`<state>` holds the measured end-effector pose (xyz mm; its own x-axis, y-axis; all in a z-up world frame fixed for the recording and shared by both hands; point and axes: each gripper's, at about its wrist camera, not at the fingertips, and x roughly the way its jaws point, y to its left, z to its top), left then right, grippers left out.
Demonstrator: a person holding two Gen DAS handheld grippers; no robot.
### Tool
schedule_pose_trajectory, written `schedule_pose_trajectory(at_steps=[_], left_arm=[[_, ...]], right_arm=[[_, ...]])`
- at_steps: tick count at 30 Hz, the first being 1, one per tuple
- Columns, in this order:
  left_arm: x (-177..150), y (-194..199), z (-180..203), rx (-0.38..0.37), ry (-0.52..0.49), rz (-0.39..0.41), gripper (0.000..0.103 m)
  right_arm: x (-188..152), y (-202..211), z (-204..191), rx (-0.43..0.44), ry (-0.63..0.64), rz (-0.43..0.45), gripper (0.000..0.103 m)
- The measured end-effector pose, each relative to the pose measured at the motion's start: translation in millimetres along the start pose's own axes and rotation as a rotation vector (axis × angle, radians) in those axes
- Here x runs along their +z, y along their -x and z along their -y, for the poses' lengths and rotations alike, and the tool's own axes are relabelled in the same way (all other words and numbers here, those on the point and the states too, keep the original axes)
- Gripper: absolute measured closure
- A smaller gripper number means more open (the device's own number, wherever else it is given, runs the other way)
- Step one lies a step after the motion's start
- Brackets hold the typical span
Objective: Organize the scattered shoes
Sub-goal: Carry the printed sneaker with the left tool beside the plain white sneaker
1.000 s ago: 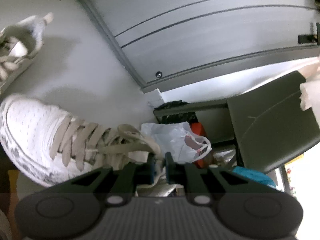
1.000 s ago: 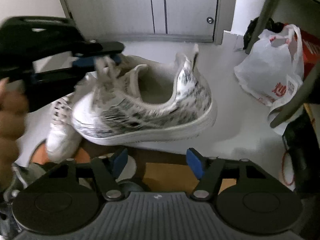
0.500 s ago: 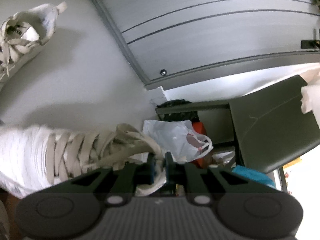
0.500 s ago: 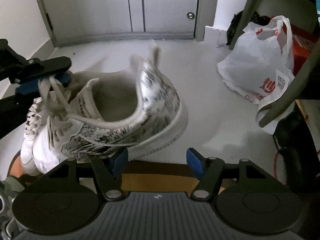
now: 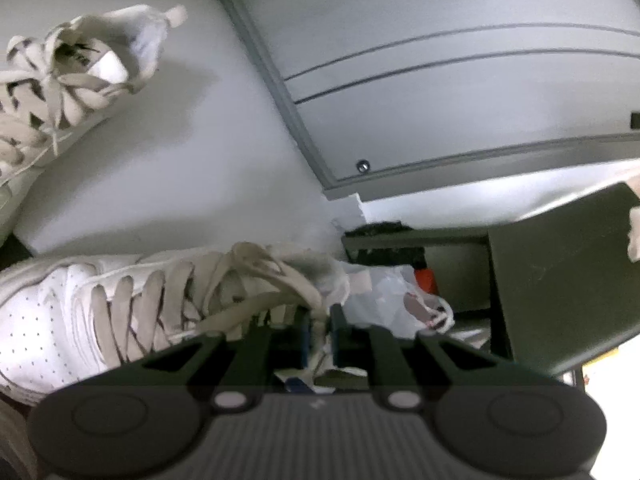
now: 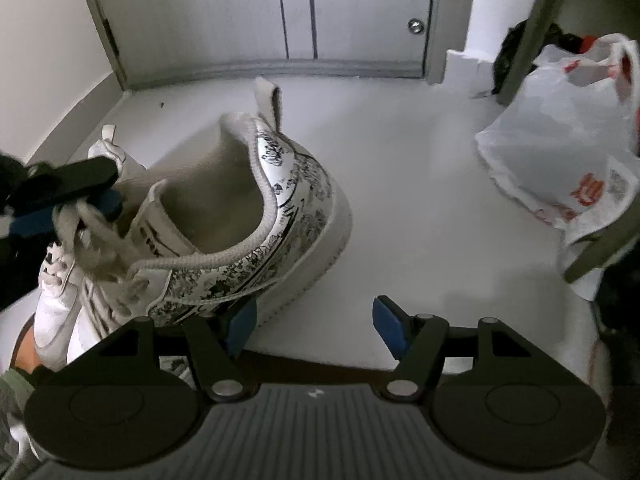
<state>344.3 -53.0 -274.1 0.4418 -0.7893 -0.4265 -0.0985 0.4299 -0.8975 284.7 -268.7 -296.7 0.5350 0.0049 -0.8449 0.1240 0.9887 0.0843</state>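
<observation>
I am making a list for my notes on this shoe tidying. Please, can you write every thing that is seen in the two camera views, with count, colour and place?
printed sneaker: one, white with black print, held by its laces, toe hidden at lower left
second sneaker: one, white with beige laces, on the floor beyond the held one
plastic bag: one, white with red print, on the floor at right
cabinet doors: two, grey, at the back wall
shelf unit: one, dark green, at right, above the bag
floor: white
left hand-held gripper: one, black with blue pads, shut on the laces
right hand-held gripper: one, black with blue pads, open, nothing between the pads
</observation>
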Motion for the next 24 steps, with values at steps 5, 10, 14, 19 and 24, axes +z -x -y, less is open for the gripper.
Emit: schedule_pose_trajectory(at_steps=[5,10,14,19,24], left_arm=[[4.7,-4.6,0.1,0.011,0.002,0.01,0.093],[9.9,-6.5,-0.9,0.002,0.032,0.025,0.093],[11.3,-6.1,-5.6,0.013,0.075,0.049,0.093],[14.5,-1.9,-20.1,0.056,0.1,0.086,0.093],[22.5,7.3,-27.6,0.08,0.1,0.117,0.093]], right_arm=[[14.9,-23.4,-8.1,0.007,0.0,0.003,0.033],[24.2,-36.4,-9.6,-0.009,-0.013,0.001,0.033],[28.2,-37.7,-12.9,-0.018,0.005,0.013,0.033],[32.9,-47.5,-22.1,-0.013,0.009,-0.006,0.033],[24.0,-54.2,-37.4,0.029,0.029,-0.048,0.033]])
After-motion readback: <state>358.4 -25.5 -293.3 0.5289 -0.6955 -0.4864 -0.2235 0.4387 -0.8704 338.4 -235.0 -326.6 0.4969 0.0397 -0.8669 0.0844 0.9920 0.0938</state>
